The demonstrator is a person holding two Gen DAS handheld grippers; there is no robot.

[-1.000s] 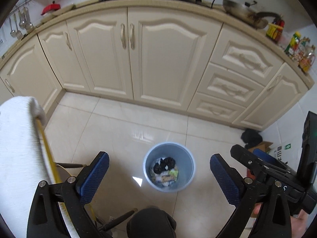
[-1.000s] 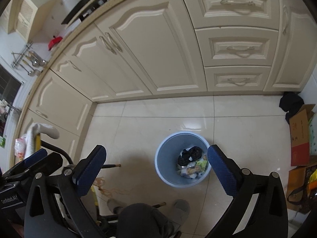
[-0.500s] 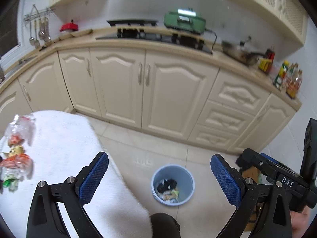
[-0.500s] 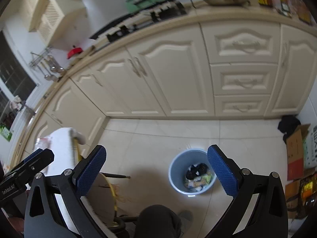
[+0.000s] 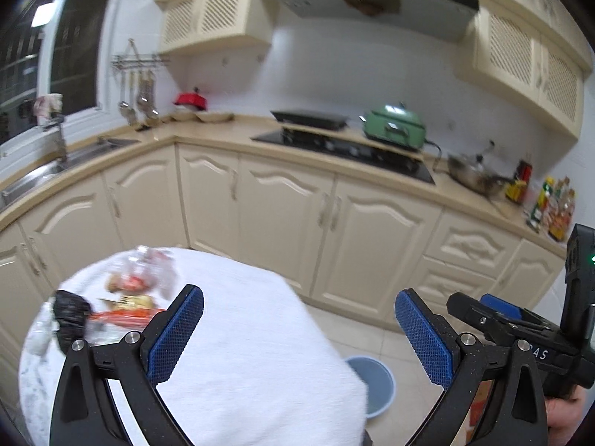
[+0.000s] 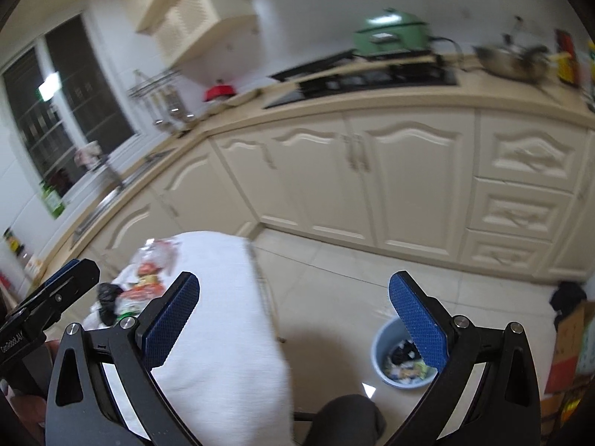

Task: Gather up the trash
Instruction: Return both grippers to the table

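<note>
Two claws up and both spread wide, nothing between the pads: my left claw and my right claw hang over the room with the blue pads well apart.

Biggest thing in sight, the run of cream cabinets under the kitchen bench, with the black hob, a green electric pot and a steel wok on top. Both views are blurred, so the bottle labels at the far right can't be read.

Next, the round bench under a white cloth, now filling my lower left view. Half a second ago it only reached the left edge, and a second ago I was looking almost straight down at the floor; both cameras have swung up toward the wall and hood.

The trash pile lies on the far left of that cloth: crumpled clear wrapper, red and orange packets, and a black bag at the rim. From the right wrist the same heap lies just beyond my left pad.

The blue bin stands on the tiled floor, well apart from the pile, holding black scraps and coloured wrappers. In the left view only its rim peeks past the cloth.

Smallest: lettering. The other claw's body reads "DAS" in part, and "GenRobot.AI" runs along the left unit, partly cut off.
</note>
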